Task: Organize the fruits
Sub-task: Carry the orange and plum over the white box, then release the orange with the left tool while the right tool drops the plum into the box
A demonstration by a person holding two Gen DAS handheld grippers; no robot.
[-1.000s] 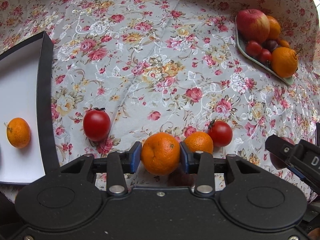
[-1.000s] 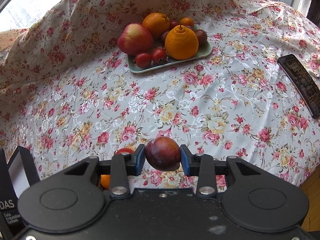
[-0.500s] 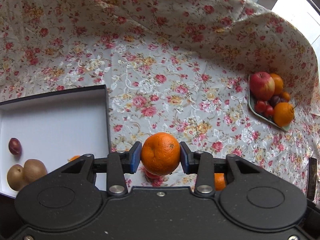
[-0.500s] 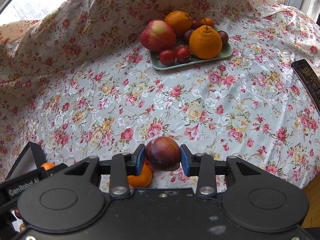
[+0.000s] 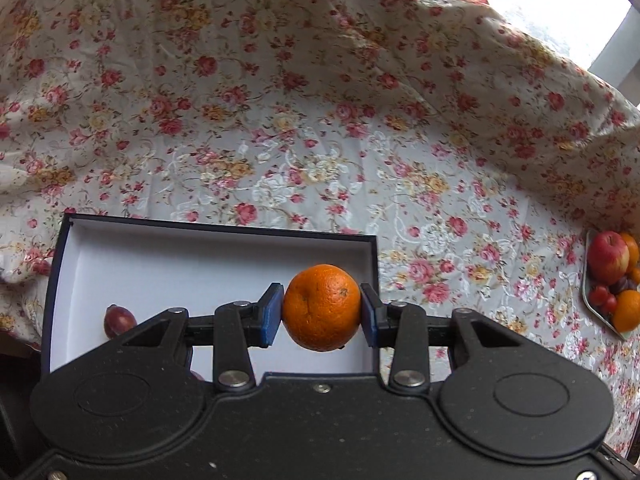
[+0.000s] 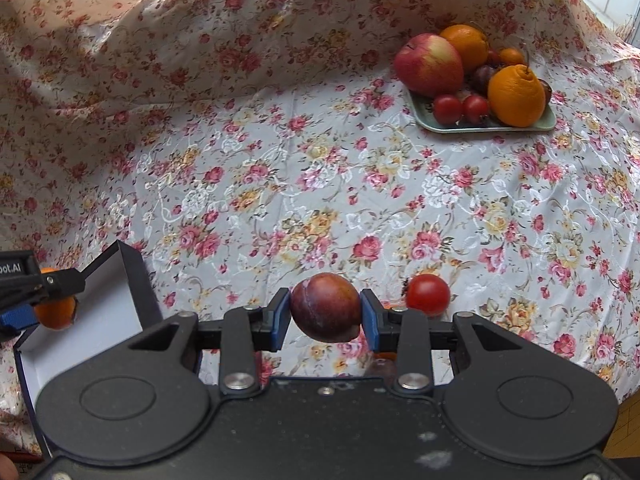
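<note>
My left hand-held gripper [image 5: 322, 307] grips an orange [image 5: 322, 307] above the white-lined box [image 5: 224, 258]; my right hand-held gripper [image 6: 325, 307] clamps a plum [image 6: 325, 307], a tomato [image 6: 427, 294] just beyond.

A floral tablecloth [image 6: 304, 184] covers the surface — bunched up behind, perhaps against a window [image 5: 568, 4].

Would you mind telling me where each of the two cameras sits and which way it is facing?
Left wrist: on the left gripper, looking steeply down its fingers at the orange above the box; own body: its blue pads.
Right wrist: on the right gripper, looking down across the floral cloth, holding a plum.
Shared: box, orange, fruit tray; the left gripper shows at the right view's left edge.
</note>
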